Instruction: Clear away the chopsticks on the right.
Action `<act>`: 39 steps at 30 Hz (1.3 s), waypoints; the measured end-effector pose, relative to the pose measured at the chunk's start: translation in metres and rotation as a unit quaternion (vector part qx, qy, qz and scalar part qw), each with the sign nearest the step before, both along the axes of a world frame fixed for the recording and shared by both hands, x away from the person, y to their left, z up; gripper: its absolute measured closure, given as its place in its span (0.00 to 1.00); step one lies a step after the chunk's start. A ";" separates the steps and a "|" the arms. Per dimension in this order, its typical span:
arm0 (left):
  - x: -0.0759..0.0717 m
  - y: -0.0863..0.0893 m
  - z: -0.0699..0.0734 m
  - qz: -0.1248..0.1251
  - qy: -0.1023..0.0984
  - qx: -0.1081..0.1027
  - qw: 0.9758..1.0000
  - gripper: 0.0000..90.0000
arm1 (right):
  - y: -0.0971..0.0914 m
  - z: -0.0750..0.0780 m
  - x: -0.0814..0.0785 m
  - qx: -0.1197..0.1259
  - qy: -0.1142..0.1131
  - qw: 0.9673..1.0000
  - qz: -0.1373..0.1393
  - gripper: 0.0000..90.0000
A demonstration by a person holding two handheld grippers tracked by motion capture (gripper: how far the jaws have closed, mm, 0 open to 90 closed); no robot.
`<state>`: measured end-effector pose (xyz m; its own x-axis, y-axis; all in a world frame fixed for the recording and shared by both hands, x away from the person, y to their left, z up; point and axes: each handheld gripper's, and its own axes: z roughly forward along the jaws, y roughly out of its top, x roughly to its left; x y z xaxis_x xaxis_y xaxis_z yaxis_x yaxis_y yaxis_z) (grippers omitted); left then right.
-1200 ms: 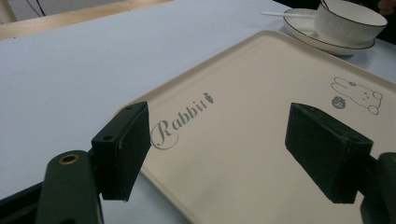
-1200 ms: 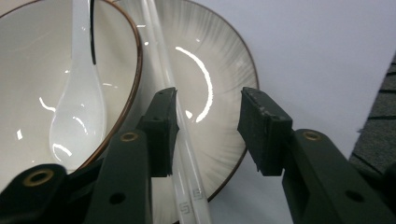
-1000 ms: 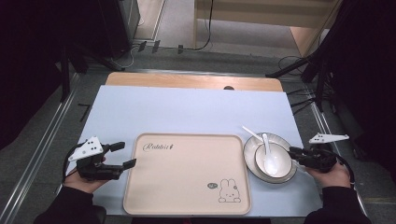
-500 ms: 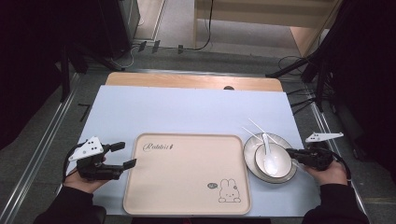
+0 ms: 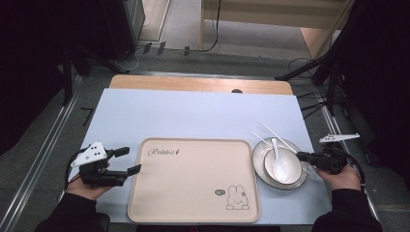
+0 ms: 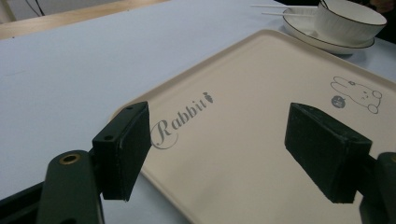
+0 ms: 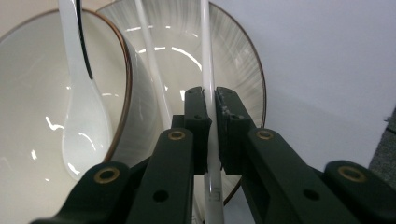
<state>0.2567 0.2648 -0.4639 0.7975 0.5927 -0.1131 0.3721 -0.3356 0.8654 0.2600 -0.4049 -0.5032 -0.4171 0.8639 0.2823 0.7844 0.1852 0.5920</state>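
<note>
White chopsticks are the work in hand: the right tongs [image 7: 209,122] have just been closing and now clamp one chopstick [image 7: 206,56] between their pads, while the second chopstick [image 7: 152,70] lies loose just to its left, across the plate [image 7: 243,60]. Both sticks rest over the plate's far right rim, at the right of the tabletop [image 5: 193,116], beside the bowl [image 5: 290,162] that stands on that plate with a ceramic spoon [image 5: 278,162] in it. The step looks like the pick-up of the chopsticks, with the grip just made and the lift not yet begun. The next move probably calls for a level, gentle lift, since a thin glossy stick may pivot or slip in the pads, and for care not to drag the loose stick off the rim. The left tongs [image 6: 233,140] stand wide apart with nothing between them, poised over the near left corner of the beige rabbit tray [image 6: 261,84]. From the high view the right tongs' hold is too small to read, whereas the right gripper view shows that one stick is pinched; the left gripper view shows the tray's lettering close up and the bowl's side at the far end.
</note>
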 end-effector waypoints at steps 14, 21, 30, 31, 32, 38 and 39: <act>0.000 0.000 0.000 0.000 0.003 0.002 1.000 0.25 | 0.014 0.041 -0.015 0.003 -0.035 0.997 -0.073 0.95; 0.001 0.001 0.000 0.005 0.002 -0.001 1.000 0.25 | 0.039 0.060 -0.022 -0.004 -0.043 0.996 -0.081 0.95; 0.001 0.001 0.000 0.006 0.002 -0.002 1.000 0.25 | 0.068 0.074 -0.032 0.021 -0.052 0.996 -0.075 0.95; 0.001 0.001 0.000 0.006 0.002 -0.002 1.000 0.25 | 0.072 0.074 -0.033 0.023 -0.051 0.996 -0.069 0.94; 0.001 0.001 0.000 0.006 0.002 -0.002 1.000 0.25 | 0.076 0.074 -0.035 0.025 -0.054 0.996 -0.065 0.94; 0.001 0.002 0.000 0.007 0.002 -0.002 1.000 0.25 | 0.100 0.076 -0.043 0.018 -0.063 0.997 -0.050 0.94; 0.002 0.002 0.000 0.008 0.002 -0.002 1.000 0.25 | 0.104 0.075 -0.045 0.017 -0.065 0.997 -0.047 0.94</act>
